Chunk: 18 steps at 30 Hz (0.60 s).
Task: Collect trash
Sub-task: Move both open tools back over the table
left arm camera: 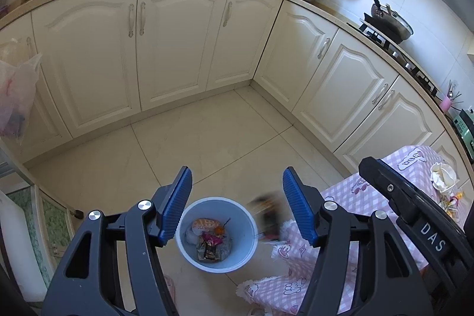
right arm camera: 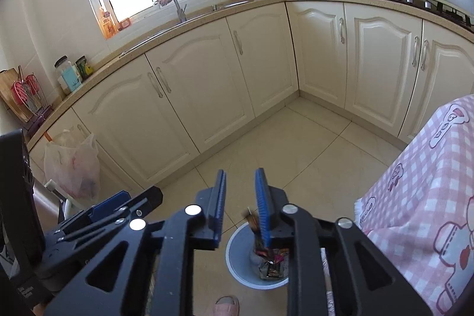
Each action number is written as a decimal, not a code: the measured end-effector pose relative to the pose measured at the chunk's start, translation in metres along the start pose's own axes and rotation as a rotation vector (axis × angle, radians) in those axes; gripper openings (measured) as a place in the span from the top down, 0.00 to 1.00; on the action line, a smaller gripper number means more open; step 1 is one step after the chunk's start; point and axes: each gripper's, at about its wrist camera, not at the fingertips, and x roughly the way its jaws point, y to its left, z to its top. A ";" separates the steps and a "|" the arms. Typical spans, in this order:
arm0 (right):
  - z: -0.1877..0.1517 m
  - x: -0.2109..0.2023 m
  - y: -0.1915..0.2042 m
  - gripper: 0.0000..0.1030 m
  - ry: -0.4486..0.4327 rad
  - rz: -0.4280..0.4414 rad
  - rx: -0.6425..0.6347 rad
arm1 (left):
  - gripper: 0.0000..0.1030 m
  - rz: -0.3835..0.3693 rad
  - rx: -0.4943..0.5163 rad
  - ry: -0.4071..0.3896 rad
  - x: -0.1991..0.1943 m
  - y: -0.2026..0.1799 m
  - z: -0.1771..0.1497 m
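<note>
A light blue trash bin [left arm camera: 183,249] stands on the tiled floor and holds several wrappers [left arm camera: 209,240]. It also shows in the right wrist view [right arm camera: 237,256]. My left gripper [left arm camera: 237,203] is open and empty above the bin. My right gripper [right arm camera: 240,197] has its jaws a little apart above the bin. A dark wrapper [right arm camera: 254,224] is blurred just below the right finger, and shows blurred in the left wrist view [left arm camera: 266,215] beside the bin rim. On the pink checked tablecloth [left arm camera: 355,197] lie a crumpled white tissue [left arm camera: 443,175] and small colourful wrappers [left arm camera: 451,202].
Cream kitchen cabinets [left arm camera: 171,43] line the far and right sides of the floor. A plastic bag [right arm camera: 72,165] hangs from a cabinet at the left. A pink slipper [right arm camera: 226,305] is on the floor near the bin. The right gripper's body [left arm camera: 414,212] reaches over the table edge.
</note>
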 end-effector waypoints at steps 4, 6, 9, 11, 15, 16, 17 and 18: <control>0.000 -0.013 -0.006 0.80 -0.013 -0.013 0.008 | 0.41 -0.020 0.019 -0.004 -0.006 -0.009 0.000; -0.001 -0.022 -0.012 0.80 -0.022 -0.025 0.012 | 0.41 -0.032 0.033 -0.006 -0.010 -0.018 0.000; 0.000 -0.039 -0.024 0.80 -0.039 -0.042 0.028 | 0.41 -0.056 0.058 -0.013 -0.018 -0.031 -0.001; -0.001 -0.053 -0.034 0.80 -0.056 -0.059 0.038 | 0.41 -0.076 0.078 -0.016 -0.023 -0.045 -0.002; -0.004 -0.084 -0.060 0.80 -0.088 -0.103 0.063 | 0.40 -0.141 0.141 -0.012 -0.031 -0.085 -0.008; -0.005 -0.093 -0.070 0.80 -0.098 -0.120 0.072 | 0.40 -0.157 0.156 -0.008 -0.031 -0.094 -0.011; -0.007 -0.102 -0.080 0.80 -0.108 -0.137 0.083 | 0.40 -0.176 0.174 -0.003 -0.032 -0.105 -0.014; -0.009 -0.113 -0.092 0.80 -0.118 -0.153 0.098 | 0.40 -0.193 0.191 0.002 -0.033 -0.117 -0.017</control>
